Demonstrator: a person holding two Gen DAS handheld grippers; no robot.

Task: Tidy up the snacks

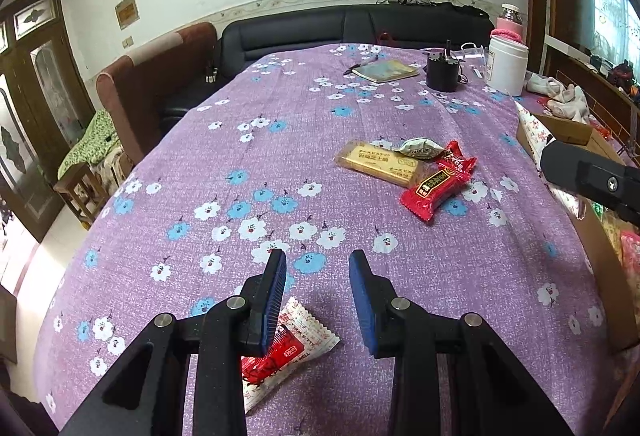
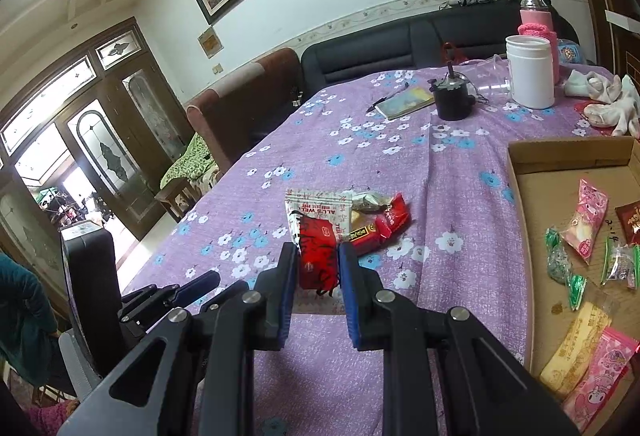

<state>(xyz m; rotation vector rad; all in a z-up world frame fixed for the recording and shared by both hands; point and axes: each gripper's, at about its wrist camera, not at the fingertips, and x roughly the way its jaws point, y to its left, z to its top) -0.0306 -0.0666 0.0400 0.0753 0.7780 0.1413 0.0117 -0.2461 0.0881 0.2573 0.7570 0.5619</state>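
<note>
My right gripper (image 2: 319, 256) is shut on a white and red snack packet (image 2: 316, 232) and holds it above the purple flowered tablecloth (image 2: 452, 195). Behind it lie red snack packets (image 2: 380, 226) and a small pale packet (image 2: 366, 199). In the left wrist view, my left gripper (image 1: 318, 264) is open and empty above another white and red packet (image 1: 288, 352) lying on the cloth. Farther off lie a yellow biscuit pack (image 1: 380, 161), red packets (image 1: 440, 187) and a pale packet (image 1: 420, 149). The right gripper's body (image 1: 592, 175) shows at the right edge.
A cardboard box (image 2: 520, 187) at the right holds several snacks, pink (image 2: 586, 220), green (image 2: 560, 264) and yellow (image 2: 576, 348). At the far end stand a notebook with pen (image 2: 406, 101), a black cup (image 2: 452, 99), a white jar (image 2: 530, 71), a pink bottle (image 2: 538, 15) and white cloths (image 2: 612, 103).
</note>
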